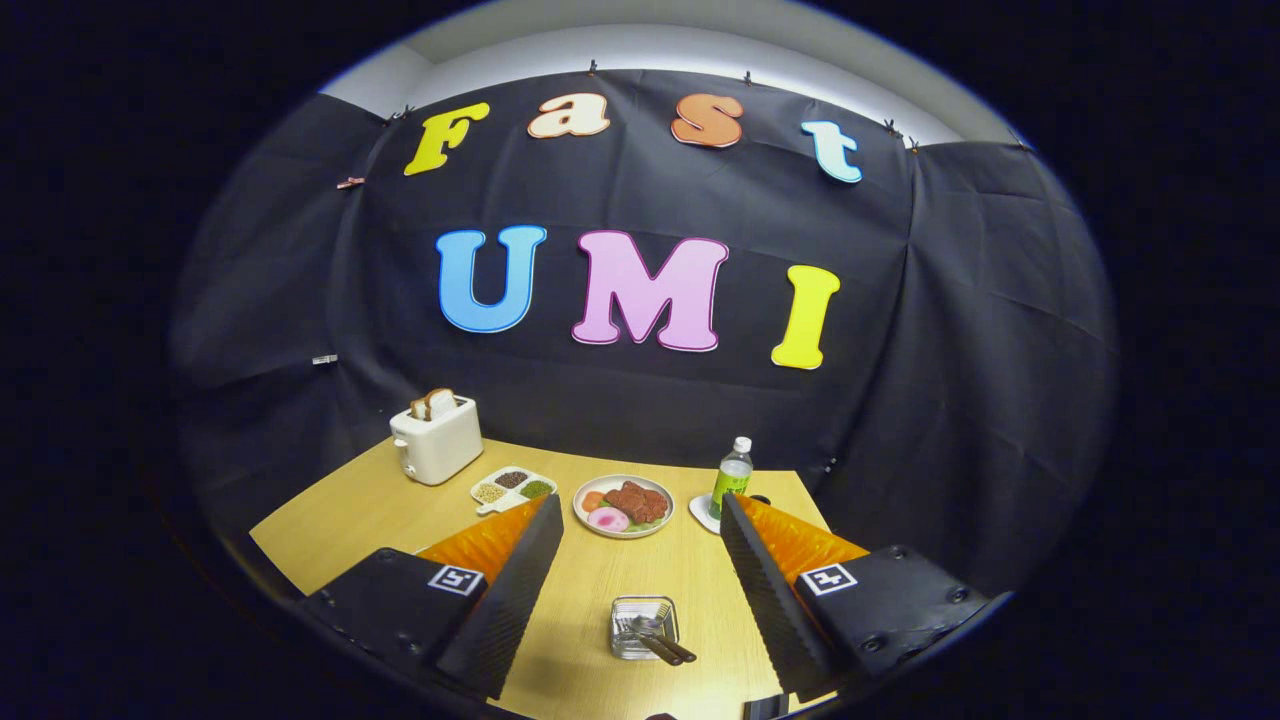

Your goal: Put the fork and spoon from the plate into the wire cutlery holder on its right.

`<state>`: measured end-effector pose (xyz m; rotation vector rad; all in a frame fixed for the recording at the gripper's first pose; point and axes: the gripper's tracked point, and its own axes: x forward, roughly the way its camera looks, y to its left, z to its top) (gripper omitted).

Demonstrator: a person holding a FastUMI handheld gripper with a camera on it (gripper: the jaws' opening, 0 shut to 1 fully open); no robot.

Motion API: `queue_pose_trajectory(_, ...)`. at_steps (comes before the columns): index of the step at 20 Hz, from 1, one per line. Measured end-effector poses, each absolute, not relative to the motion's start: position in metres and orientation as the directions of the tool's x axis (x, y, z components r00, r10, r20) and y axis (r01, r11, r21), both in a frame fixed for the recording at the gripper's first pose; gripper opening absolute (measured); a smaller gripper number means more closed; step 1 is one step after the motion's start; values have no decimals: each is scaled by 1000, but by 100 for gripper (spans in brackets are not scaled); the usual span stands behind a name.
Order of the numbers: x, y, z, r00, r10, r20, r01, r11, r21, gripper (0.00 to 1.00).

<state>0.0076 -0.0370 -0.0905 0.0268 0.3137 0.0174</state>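
Your tongs (640, 510) hang wide open, holding nothing, above the counter (350, 520), with one small square dish (644, 625) carrying two utensils (655, 640) low between the fingers, one toaster (436, 438) upper left.

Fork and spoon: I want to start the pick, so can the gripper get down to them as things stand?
Probably yes. The gripper is open, and the fork and spoon lie in a small clear dish on the table between its fingers, with nothing over them.
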Motion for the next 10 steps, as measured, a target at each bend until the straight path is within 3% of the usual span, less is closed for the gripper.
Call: queue_pose_trajectory(10, 6, -36, -89, 954, 40, -297, -37, 999, 13, 99)
